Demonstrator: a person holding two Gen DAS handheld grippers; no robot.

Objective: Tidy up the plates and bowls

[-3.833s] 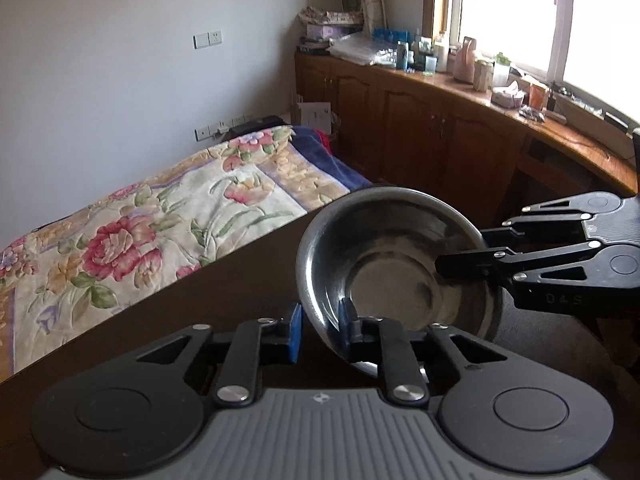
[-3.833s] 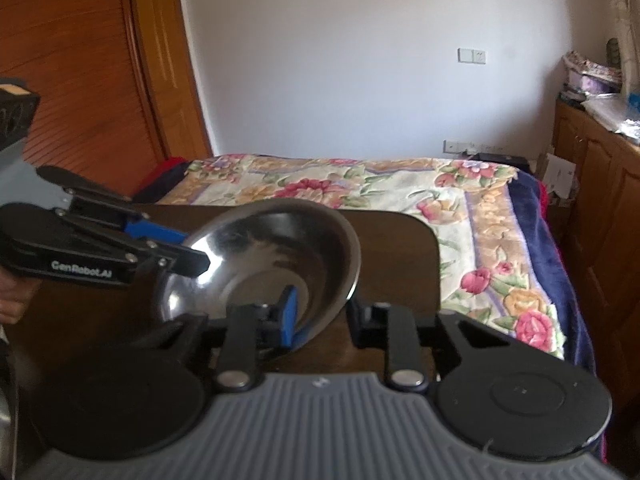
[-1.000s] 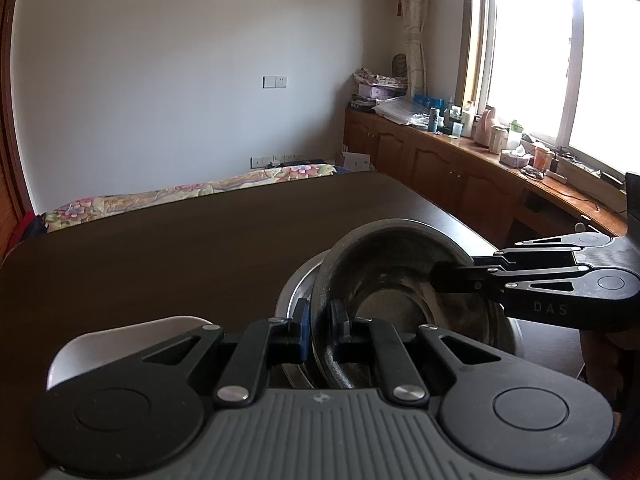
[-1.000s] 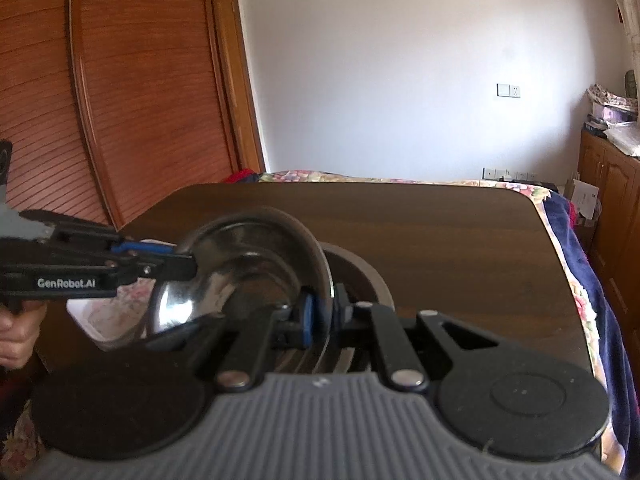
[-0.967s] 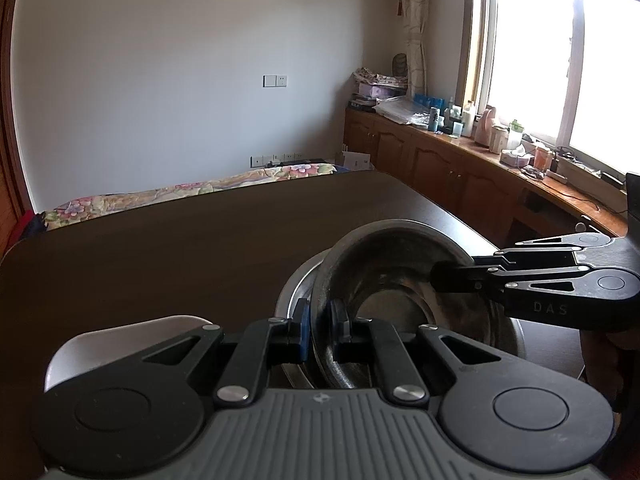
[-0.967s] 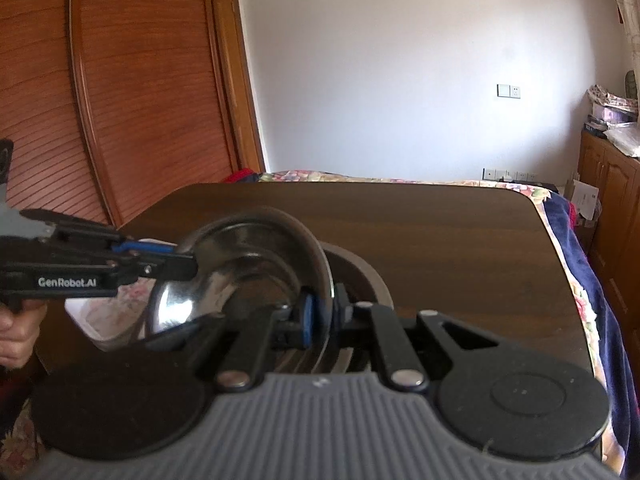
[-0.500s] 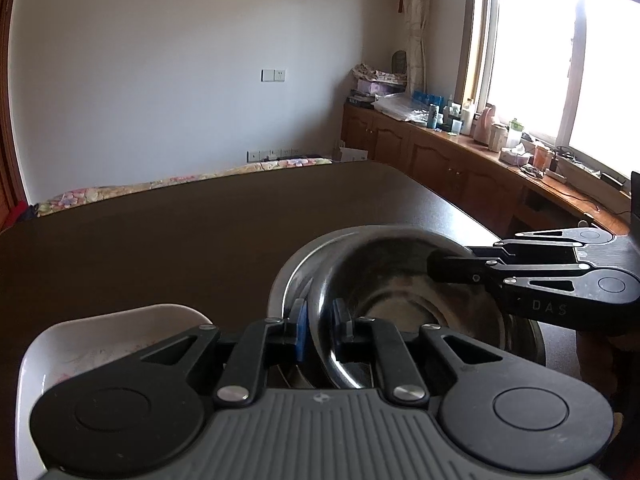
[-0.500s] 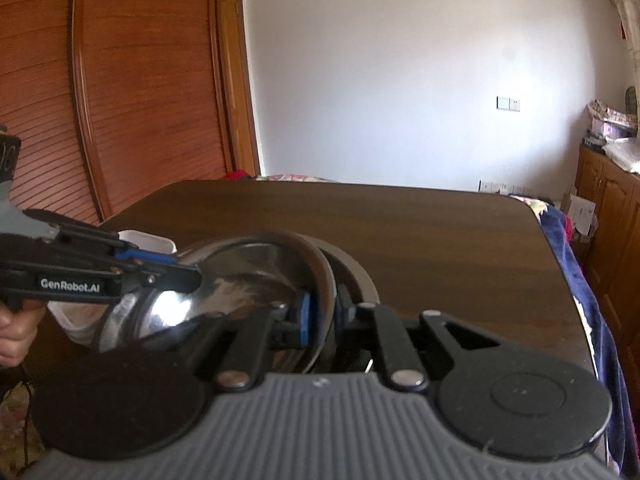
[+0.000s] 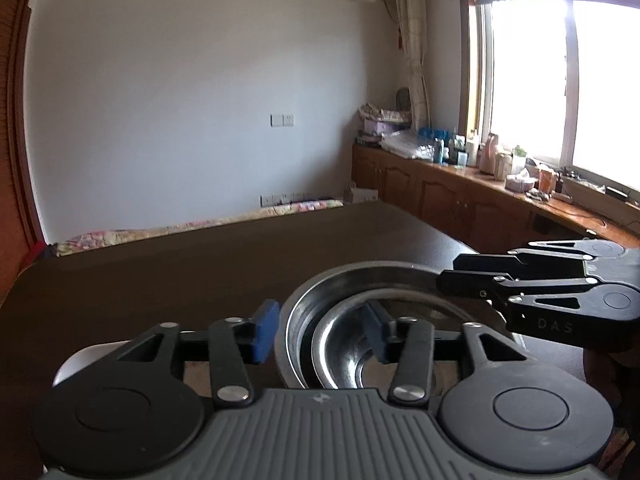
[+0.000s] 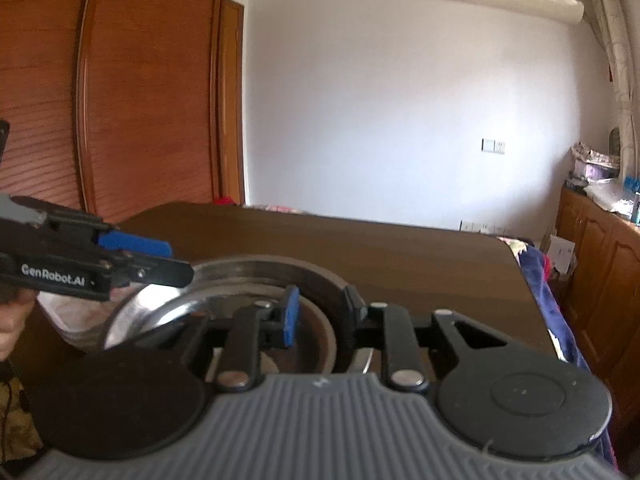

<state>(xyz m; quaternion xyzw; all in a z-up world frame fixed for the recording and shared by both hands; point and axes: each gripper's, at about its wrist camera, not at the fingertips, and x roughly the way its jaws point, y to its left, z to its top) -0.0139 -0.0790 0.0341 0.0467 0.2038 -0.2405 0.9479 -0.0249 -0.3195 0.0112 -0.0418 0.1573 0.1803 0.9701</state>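
Observation:
A small steel bowl [image 9: 344, 360] sits nested inside a larger steel bowl [image 9: 360, 272] on the dark wooden table [image 9: 200, 264]. My left gripper [image 9: 320, 334] straddles the near rims with its jaws opening; the blue pads [image 9: 266, 332] stand clear of the metal. From the right, my right gripper [image 9: 450, 271] reaches over the far rim. In the right wrist view the nested bowls [image 10: 256, 272] lie under my right gripper [image 10: 320, 312], whose jaws are opening around the rim with a gap on each side. My left gripper [image 10: 178, 260] comes in from the left.
A white dish [image 9: 80, 356] lies on the table left of the bowls, also visible as the white dish [image 10: 60, 308] beneath the left gripper. A person's hand [image 10: 12, 328] holds that gripper. A cluttered wooden counter [image 9: 500, 196] runs under the window.
The small bowl, held tilted over the large one by both grippers, now rests flat inside it. Both grippers have let go; the left jaws spread wide, the right ones a little.

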